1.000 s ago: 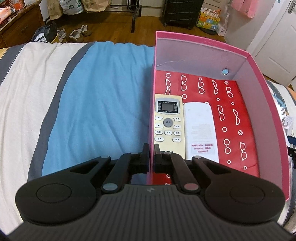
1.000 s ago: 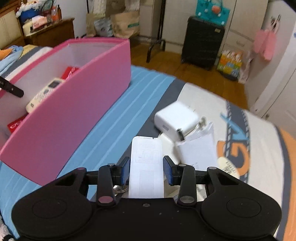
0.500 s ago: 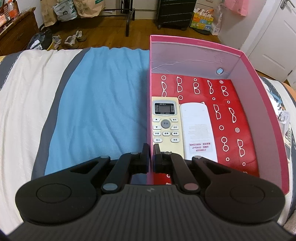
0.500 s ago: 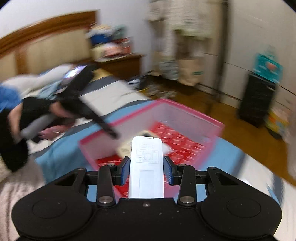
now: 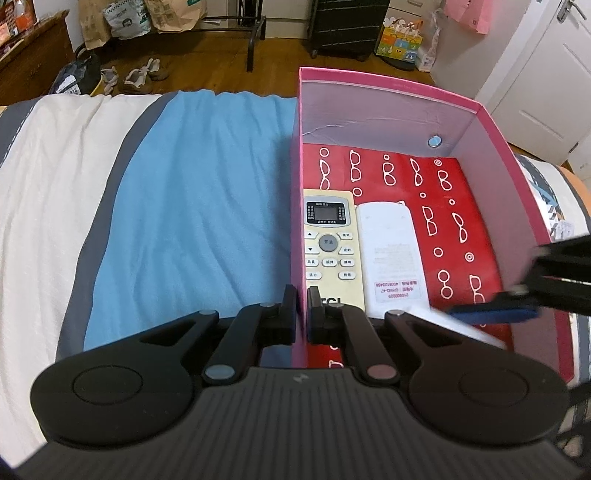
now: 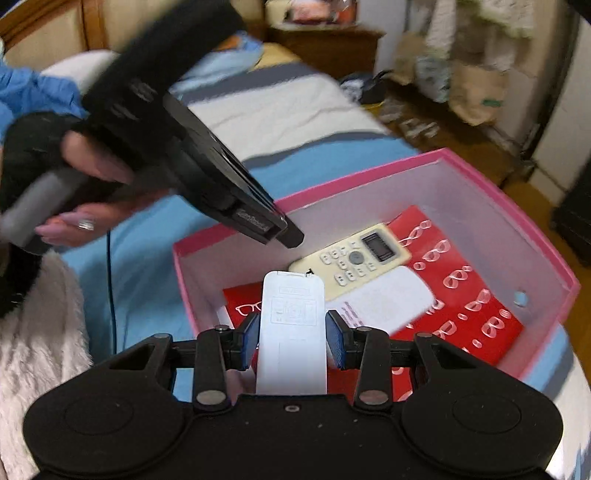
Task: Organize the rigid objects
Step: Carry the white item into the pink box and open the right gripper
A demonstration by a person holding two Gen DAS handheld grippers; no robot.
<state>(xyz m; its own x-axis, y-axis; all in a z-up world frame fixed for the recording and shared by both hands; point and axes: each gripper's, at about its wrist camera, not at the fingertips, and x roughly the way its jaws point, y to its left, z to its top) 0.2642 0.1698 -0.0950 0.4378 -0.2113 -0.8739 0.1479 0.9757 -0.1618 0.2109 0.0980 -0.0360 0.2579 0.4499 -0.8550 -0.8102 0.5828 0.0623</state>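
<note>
A pink box (image 5: 495, 122) with a red patterned floor sits on the bed. Inside lie a cream remote (image 5: 330, 251), buttons up, and a white remote (image 5: 389, 251), face down, side by side. My left gripper (image 5: 302, 314) is shut on the box's left wall (image 5: 295, 206) near its front corner. My right gripper (image 6: 291, 338) is shut on a white remote (image 6: 291, 332) and holds it over the box's near end. It reaches in from the right in the left wrist view (image 5: 517, 306). The left gripper (image 6: 284, 232) and its hand show in the right wrist view.
The box rests on a blue, grey and white striped bedspread (image 5: 192, 206). A wooden floor with shoes (image 5: 142, 74), bags and a black suitcase (image 5: 349, 26) lies beyond the bed. A white door (image 5: 554, 74) is at the right.
My right gripper has swung from beside the box to over it, carrying the white remote, and now shows in the left wrist view. My left gripper keeps its hold on the box wall.
</note>
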